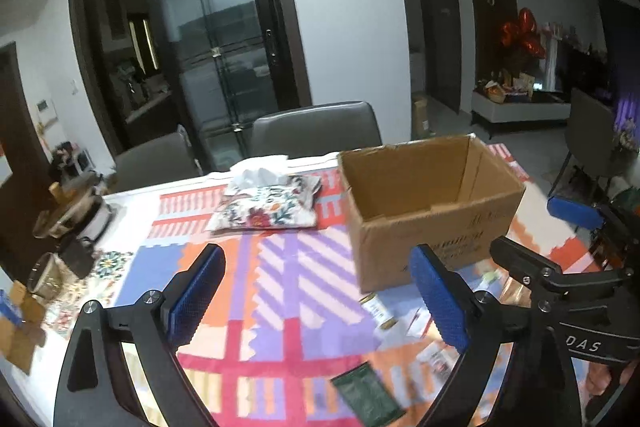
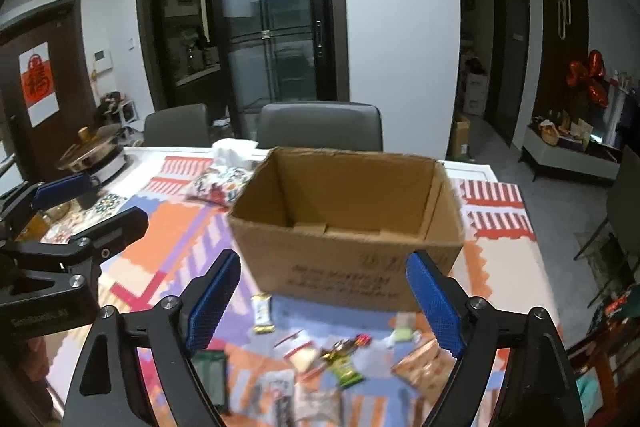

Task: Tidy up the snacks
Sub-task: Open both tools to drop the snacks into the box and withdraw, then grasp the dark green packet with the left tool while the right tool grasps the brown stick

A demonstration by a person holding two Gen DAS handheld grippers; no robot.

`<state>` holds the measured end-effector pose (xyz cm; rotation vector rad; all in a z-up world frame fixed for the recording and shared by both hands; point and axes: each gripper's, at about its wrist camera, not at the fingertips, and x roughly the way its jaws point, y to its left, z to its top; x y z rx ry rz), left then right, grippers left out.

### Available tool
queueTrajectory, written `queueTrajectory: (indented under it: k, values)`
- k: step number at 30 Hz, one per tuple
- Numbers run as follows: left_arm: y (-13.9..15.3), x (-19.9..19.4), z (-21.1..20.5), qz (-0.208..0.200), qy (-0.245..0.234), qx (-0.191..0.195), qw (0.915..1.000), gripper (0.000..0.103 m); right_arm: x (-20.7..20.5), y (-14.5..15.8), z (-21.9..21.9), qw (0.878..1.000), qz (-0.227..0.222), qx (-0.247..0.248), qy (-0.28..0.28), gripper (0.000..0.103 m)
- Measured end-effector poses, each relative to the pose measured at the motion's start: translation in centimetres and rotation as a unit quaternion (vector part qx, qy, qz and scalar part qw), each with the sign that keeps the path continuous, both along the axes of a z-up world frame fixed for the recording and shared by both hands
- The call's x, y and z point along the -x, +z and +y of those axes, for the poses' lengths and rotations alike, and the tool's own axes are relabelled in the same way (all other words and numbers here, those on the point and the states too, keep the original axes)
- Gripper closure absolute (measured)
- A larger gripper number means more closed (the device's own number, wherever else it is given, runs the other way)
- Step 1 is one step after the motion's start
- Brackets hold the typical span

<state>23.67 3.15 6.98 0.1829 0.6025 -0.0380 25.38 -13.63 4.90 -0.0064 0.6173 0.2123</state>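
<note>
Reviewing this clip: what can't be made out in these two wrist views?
- Cardboard box: its floor is hidden by its near wall in both views; its print is blurred.
- Snack packets: right wrist view, labels lost to motion blur.
- Dark green pouch: left wrist view, blurred, cut off by the bottom edge.

- The left wrist view looks forward and slightly down between the left gripper's (image 1: 318,303) own fingers, low over the table (image 1: 256,307), the cardboard box (image 1: 432,211) to its right.
- The right wrist view faces likewise, nearer the box (image 2: 344,227), which sits centred.
- Both share box, floral tissue pouch (image 1: 266,207), grey chairs (image 1: 316,129) and the far glass door (image 1: 224,39).
</note>
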Motion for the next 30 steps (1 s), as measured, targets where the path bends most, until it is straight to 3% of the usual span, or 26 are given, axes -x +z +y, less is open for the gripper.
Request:
queueTrajectory:
  k: [8,17,30]
  values:
    - [-2.2,3.2,1.8,0.035,0.01,0.022,0.9991,0.009,2.9,-1.8,0.8,1.0,0.015,-0.005,0.01,0.017]
    - [-6.9,5.3,2.2,0.092,0.004,0.033,0.9952,0.009,4.8,-5.2,1.7,0.998,0.051,0.003,0.024,0.018]
    - [-11.9,5.6,2.6,0.154,-0.011,0.059,0.9863,0.024,5.2,-10.4,3.2,0.99,0.123,-0.001,0.062,0.043]
